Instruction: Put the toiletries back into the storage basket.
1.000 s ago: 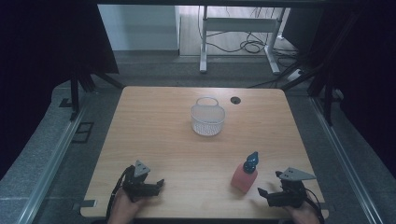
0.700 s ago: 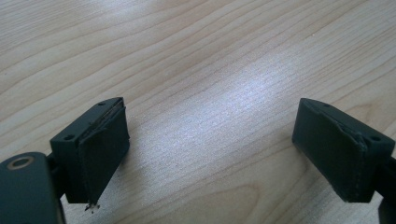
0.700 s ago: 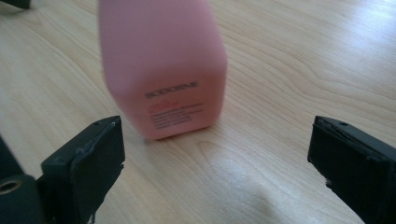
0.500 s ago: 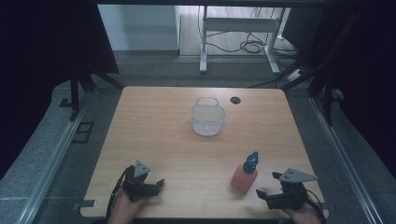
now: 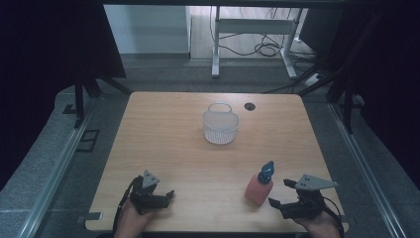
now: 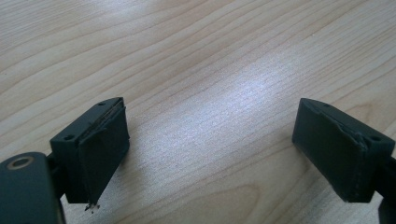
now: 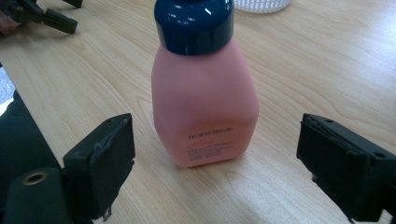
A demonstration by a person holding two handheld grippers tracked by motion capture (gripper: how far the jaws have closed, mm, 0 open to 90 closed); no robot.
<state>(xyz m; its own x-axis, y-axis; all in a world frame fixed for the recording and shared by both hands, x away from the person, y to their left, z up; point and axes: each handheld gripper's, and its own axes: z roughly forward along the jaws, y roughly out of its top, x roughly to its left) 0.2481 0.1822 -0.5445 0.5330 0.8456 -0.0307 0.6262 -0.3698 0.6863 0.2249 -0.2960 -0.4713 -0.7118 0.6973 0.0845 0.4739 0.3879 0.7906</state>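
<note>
A pink bottle (image 5: 258,187) with a dark blue pump cap stands upright near the table's front right; the right gripper view shows the bottle (image 7: 205,107) close up. My right gripper (image 5: 279,192) sits just right of it, pointing at it. In its own view the right gripper (image 7: 217,133) has its jaws wide apart. They have just been closing, and the bottle stands just ahead of the pads, untouched. My left gripper (image 5: 168,197) rests at the front left. Its own view shows the left gripper (image 6: 210,140) open over bare wood.
A white mesh basket (image 5: 220,131) with a handle stands mid-table, toward the far side. A small dark cable hole (image 5: 249,106) lies behind it on the wooden table (image 5: 163,134). Dark curtains and a metal frame surround the table.
The right gripper has risen slightly beside the bottle and its jaws stand a little narrower. The left gripper, the bottle and the basket have stayed put.
</note>
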